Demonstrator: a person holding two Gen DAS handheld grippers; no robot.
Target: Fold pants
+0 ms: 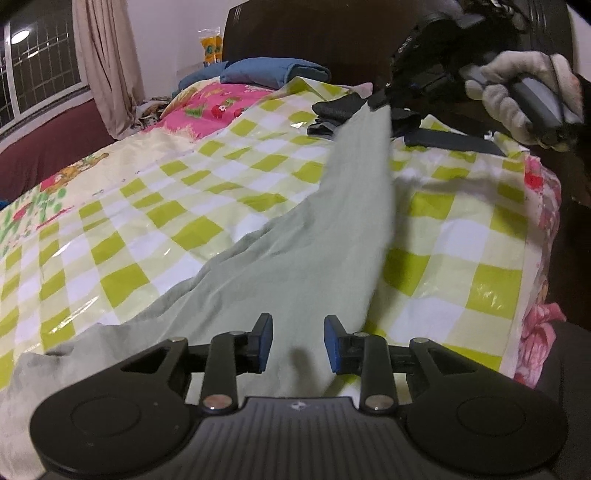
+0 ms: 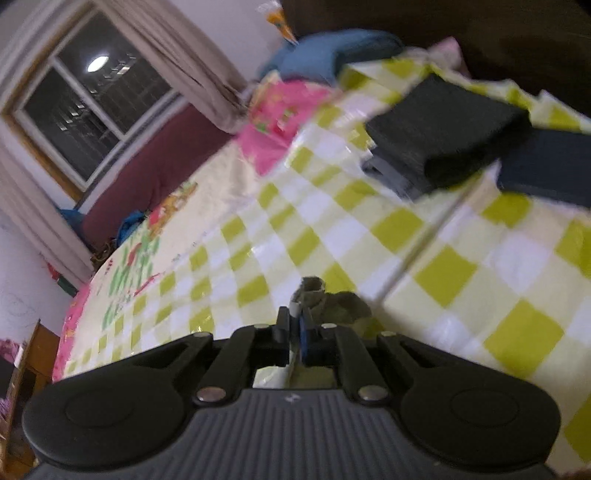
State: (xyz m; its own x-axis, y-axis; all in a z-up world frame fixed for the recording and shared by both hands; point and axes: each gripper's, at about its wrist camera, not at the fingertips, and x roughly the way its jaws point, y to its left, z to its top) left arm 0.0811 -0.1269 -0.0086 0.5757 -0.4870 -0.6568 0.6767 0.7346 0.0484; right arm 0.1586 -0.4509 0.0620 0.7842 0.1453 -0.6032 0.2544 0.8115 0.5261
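Pale green pants (image 1: 314,236) lie across a bed covered with a green-and-white checked sheet (image 1: 147,221). My left gripper (image 1: 298,341) is open, its blue pads apart just above the near part of the pants. My right gripper (image 1: 380,101), held by a gloved hand (image 1: 517,96), is shut on the far end of the pants and lifts it off the bed. In the right wrist view the right gripper (image 2: 295,325) pinches a bunched bit of pale green cloth (image 2: 314,291).
Folded dark clothes (image 2: 443,140) and a dark blue folded piece (image 2: 546,173) lie at the far end of the bed. Blue pillows (image 1: 273,70) and a pink quilt (image 1: 221,103) are by the dark headboard (image 1: 314,33). A window (image 2: 81,110) with curtain is on the left.
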